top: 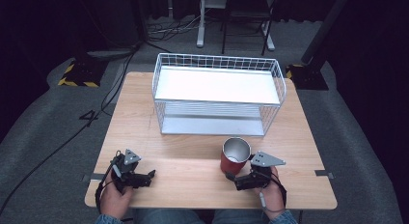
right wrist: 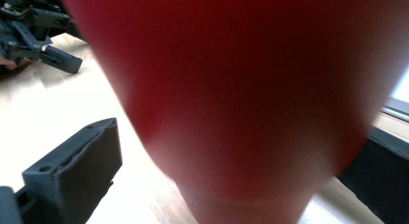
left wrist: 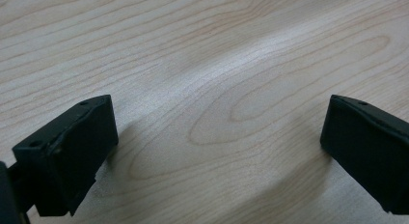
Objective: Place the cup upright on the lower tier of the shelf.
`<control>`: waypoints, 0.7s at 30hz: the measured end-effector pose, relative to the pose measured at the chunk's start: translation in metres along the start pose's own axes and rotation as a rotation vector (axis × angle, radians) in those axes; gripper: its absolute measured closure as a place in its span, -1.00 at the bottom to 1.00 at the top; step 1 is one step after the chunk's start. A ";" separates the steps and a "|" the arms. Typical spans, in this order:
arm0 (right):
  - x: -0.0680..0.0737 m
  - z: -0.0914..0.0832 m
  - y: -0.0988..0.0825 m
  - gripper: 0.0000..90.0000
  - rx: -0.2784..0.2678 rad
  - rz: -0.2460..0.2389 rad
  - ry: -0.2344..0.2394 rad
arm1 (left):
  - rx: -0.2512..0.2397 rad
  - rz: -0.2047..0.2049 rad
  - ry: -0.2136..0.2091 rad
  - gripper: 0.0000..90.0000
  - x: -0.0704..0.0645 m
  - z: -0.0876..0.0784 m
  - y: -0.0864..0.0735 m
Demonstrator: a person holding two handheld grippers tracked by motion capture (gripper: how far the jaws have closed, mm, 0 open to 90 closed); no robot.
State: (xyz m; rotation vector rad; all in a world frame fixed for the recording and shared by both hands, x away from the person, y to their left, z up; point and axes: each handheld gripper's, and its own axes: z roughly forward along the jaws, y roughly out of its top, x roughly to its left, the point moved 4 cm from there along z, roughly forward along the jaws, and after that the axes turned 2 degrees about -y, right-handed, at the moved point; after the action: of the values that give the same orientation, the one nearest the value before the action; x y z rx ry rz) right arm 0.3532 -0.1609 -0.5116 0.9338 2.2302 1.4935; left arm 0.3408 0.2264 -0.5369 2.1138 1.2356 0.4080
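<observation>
One red cup (top: 235,155), one wire rack (top: 218,92), two grippers — left gripper (top: 144,177), right gripper (top: 232,178).

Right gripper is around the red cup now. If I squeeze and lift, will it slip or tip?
The red cup looks like rigid metal with a shiny steel inside, so it likely won't crush. Its smooth, tapered wall may slide in the right gripper, so grip firmly. It stands upright and looks empty, probably light; a sideways nudge could tip it.

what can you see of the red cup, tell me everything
The red cup stands upright on the wooden table, just in front of the wire basket. Its outside is red, its inside bare shiny metal, apparently empty. The right claw is open around its base; contact cannot be told.
</observation>
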 end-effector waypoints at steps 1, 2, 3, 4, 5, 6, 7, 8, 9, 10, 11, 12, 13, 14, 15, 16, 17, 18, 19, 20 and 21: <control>0.000 0.002 0.000 -1.00 -0.001 0.003 -0.006 | 0.000 0.000 0.000 -1.00 0.000 0.000 0.000; 0.000 0.003 0.000 -1.00 0.000 0.002 -0.010 | 0.000 0.000 0.000 -1.00 0.000 0.000 0.000; 0.001 0.005 0.000 -1.00 -0.004 0.003 -0.015 | 0.000 0.000 0.000 -1.00 0.000 0.000 0.000; 0.001 0.006 0.000 -1.00 -0.005 0.002 -0.018 | 0.000 0.000 0.000 -1.00 0.000 0.000 0.000; 0.001 0.007 0.000 -1.00 -0.001 0.002 -0.023 | 0.000 0.000 0.000 -1.00 0.000 0.000 0.000; 0.001 0.008 -0.001 -1.00 0.002 0.003 -0.023 | 0.000 0.000 0.000 -1.00 0.000 0.000 0.000; 0.001 0.010 -0.002 -1.00 0.015 0.006 -0.030 | 0.000 0.000 0.000 -1.00 0.000 0.000 0.000; 0.001 0.010 -0.002 -1.00 0.015 0.006 -0.030 | 0.000 0.000 0.000 -1.00 0.000 0.000 0.000; 0.001 0.011 -0.002 -1.00 0.024 0.011 -0.032 | 0.000 0.000 0.000 -1.00 0.000 0.000 0.000; 0.001 0.011 -0.002 -1.00 0.024 0.008 -0.036 | 0.000 0.000 0.000 -1.00 0.000 0.000 0.000; 0.001 0.012 -0.002 -1.00 0.027 0.005 -0.043 | 0.000 0.000 0.000 -1.00 0.000 0.000 0.000; 0.001 0.012 -0.002 -1.00 0.027 0.005 -0.043 | 0.000 0.000 0.000 -1.00 0.000 0.000 0.000; 0.001 0.013 -0.002 -1.00 0.031 0.002 -0.047 | 0.000 0.000 0.000 -1.00 0.000 0.000 0.000; 0.000 0.013 -0.001 -1.00 0.030 0.000 -0.058 | 0.000 0.000 0.000 -1.00 0.000 0.000 0.000; 0.000 0.014 -0.001 -0.99 0.032 -0.006 -0.085 | 0.000 0.000 0.000 -1.00 0.000 0.000 0.000; -0.001 0.015 -0.001 -0.99 0.032 -0.009 -0.098 | 0.000 0.000 0.000 -1.00 0.000 0.000 0.000; -0.001 0.015 -0.001 -0.99 0.037 -0.011 -0.105 | 0.000 0.000 0.000 -1.00 0.000 0.000 0.000; -0.001 0.015 -0.001 -0.99 0.038 -0.009 -0.107 | 0.000 0.000 0.000 -1.00 0.000 0.000 0.000; -0.001 0.015 0.000 -1.00 0.038 -0.008 -0.114 | 0.000 0.000 0.000 -1.00 0.000 0.000 0.000; -0.002 0.016 0.000 -1.00 0.035 0.002 -0.121 | 0.000 0.000 0.000 -1.00 0.000 0.000 0.000; -0.003 0.016 0.000 -0.99 0.029 0.019 -0.122 | 0.000 0.000 0.000 -1.00 0.000 0.000 0.000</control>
State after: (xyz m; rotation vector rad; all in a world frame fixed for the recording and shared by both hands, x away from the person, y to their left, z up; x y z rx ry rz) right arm 0.3643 -0.1511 -0.5184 1.0283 2.1669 1.3769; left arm 0.3408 0.2264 -0.5369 2.1140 1.2356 0.4081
